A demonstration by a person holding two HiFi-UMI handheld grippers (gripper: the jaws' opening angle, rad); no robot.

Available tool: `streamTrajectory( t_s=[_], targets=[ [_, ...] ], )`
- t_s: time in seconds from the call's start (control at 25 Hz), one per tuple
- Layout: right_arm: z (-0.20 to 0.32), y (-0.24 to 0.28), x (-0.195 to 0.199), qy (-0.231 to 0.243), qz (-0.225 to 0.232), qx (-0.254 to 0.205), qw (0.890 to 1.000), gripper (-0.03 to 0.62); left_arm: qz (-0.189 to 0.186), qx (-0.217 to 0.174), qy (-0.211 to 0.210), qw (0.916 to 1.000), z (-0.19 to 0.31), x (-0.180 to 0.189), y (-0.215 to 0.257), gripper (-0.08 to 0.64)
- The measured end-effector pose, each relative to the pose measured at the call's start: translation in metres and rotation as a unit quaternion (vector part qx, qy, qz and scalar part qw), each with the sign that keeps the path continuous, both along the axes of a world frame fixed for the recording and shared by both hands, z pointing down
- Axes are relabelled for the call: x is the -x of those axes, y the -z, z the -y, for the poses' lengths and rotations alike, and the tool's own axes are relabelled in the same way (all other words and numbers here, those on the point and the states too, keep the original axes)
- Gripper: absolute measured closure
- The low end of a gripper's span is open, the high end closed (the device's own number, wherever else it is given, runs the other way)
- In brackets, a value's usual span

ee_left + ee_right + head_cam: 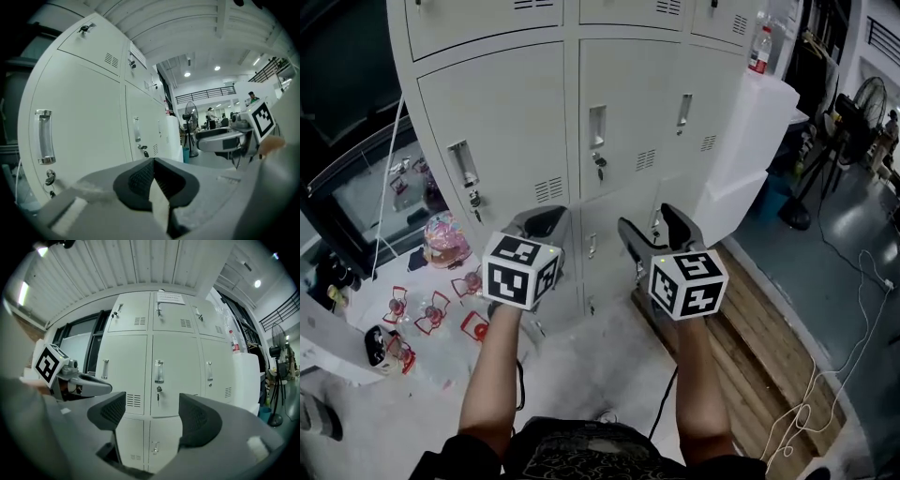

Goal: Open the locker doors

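Lockers (pixel 534 122) in a pale grey bank stand just ahead of both grippers, with every visible door shut. The left gripper (pixel 542 223) has its 2 jaws pressed together on nothing, near the left door handle (pixel 44 136) but not touching it. The right gripper (pixel 654 232) is spread wide and empty, its jaws framing the middle door handle (pixel 159 371) without reaching it.

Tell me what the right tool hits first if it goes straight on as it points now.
Most likely the closed middle locker door, near its lower edge below the handle; nothing shows between the open right tool and it. Depth is uncertain.
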State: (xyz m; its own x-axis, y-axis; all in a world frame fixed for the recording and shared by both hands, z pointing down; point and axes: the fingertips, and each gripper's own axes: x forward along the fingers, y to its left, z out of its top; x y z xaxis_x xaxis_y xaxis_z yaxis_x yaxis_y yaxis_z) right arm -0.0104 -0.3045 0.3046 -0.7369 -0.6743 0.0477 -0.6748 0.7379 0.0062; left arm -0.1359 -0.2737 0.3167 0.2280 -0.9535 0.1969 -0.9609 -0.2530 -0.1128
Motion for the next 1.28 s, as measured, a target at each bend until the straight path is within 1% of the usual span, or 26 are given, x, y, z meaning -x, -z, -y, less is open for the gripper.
streamTrajectory(
  t_s=[0.12, 0.32, 0.56, 0.8, 0.96, 1.28],
  targets=[
    [0.012, 0.0, 0.007, 0.02, -0.001, -0.001, 1.0, 0.25, 0.004, 0.001, 0.017, 0.9999, 0.004, 0.004, 0.0, 0.56],
    [0.025, 0.005, 0.031, 0.058, -0.011, -0.006, 0.998, 0.25, 0.009, 0.002, 0.046, 0.9989, 0.009, 0.018, 0.0, 0.56],
    [0.041, 0.011, 0.056, 0.079, -0.005, -0.002, 0.997, 0.25, 0.004, 0.006, 0.074, 0.9972, 0.021, 0.042, 0.0, 0.56],
    [0.065, 0.02, 0.079, 0.079, -0.004, -0.012, 0.997, 0.25, -0.001, -0.001, 0.069, 0.9976, 0.047, 0.057, 0.002, 0.56],
    [0.08, 0.026, 0.097, 0.085, -0.012, -0.022, 0.996, 0.25, -0.005, -0.008, 0.064, 0.9979, 0.067, 0.067, 0.008, 0.56],
    [0.11, 0.033, 0.13, 0.096, -0.015, -0.024, 0.995, 0.252, -0.013, -0.018, 0.06, 0.998, 0.094, 0.088, 0.018, 0.56]
  ],
)
